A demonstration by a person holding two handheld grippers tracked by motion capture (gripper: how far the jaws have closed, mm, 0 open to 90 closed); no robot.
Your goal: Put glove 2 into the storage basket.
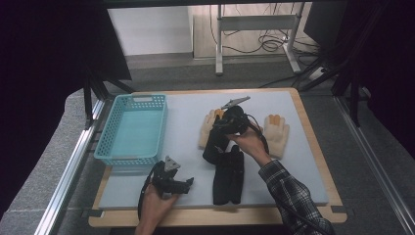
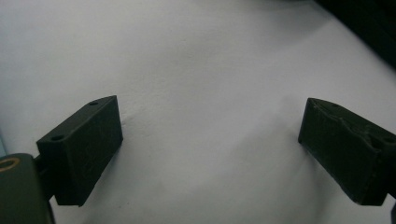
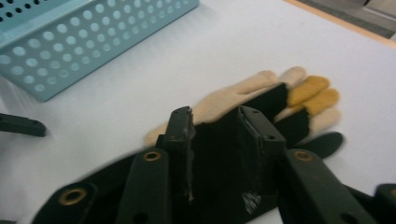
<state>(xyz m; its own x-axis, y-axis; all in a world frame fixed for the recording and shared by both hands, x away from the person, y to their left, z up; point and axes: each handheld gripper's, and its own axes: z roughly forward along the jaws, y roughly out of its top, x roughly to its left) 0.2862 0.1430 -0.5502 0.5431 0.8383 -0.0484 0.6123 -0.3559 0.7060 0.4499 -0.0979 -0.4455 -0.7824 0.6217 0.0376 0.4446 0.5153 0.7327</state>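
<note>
A black glove (image 1: 212, 147) (image 3: 219, 140) lies partly across a cream glove (image 1: 207, 128) (image 3: 233, 93) with yellow fingertips near the middle of the white mat. My right gripper (image 1: 220, 128) (image 3: 215, 116) hovers over the black glove. Its jaws stand a little apart, with black fabric in the gap and no clear pinch. A second black glove (image 1: 229, 176) lies closer to the front edge, and a second cream glove (image 1: 276, 134) lies to the right. My left gripper (image 1: 183, 183) (image 2: 210, 140) rests at the front left, wide open over bare mat.
A light blue perforated basket (image 1: 132, 129) (image 3: 70, 46) stands at the left of the mat (image 1: 186, 112), and I see nothing inside it. The wooden table edge (image 1: 313, 142) frames the mat. Desk legs and cables lie on the floor beyond.
</note>
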